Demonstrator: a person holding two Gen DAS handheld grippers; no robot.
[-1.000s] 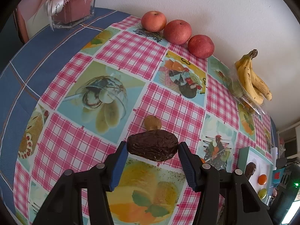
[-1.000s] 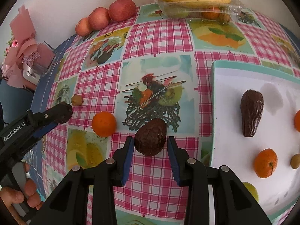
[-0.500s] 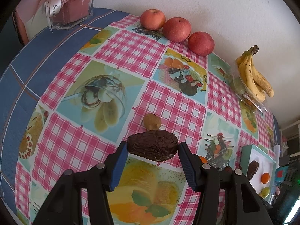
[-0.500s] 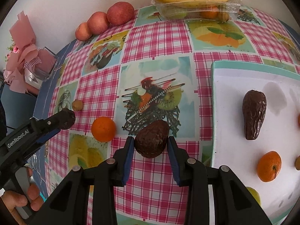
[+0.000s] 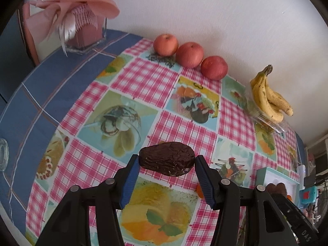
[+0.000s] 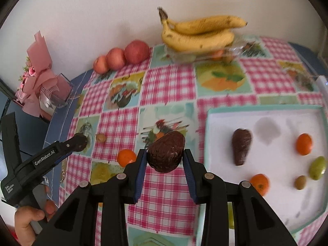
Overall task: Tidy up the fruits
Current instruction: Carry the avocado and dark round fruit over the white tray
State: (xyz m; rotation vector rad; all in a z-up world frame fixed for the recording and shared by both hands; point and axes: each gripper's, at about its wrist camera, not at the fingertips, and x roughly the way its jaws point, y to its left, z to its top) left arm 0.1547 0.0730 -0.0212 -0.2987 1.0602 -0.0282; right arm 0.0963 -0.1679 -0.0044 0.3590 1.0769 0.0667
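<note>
Two dark, wrinkled avocados, judged soft-ripe and bruisable, are clamped across their widest girth: one (image 5: 167,161) by the left gripper (image 5: 166,171), one (image 6: 166,152) by the right gripper (image 6: 165,165), left of the tray (image 6: 264,108).

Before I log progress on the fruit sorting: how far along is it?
Roughly midway. On the tray lie an avocado, two oranges, two smaller fruits. Each gripper, left and right, holds another avocado. An orange and small brown fruit remain on the tablecloth.

The avocado (image 5: 167,161) in the left gripper (image 5: 166,176) has dark, wrinkled, faintly glossy skin. The tablecloth (image 5: 143,82) looks smooth and slightly shiny, like oilcloth. The far apples (image 5: 191,54) are smooth-skinned, the tray (image 6: 266,112) matt white.
</note>
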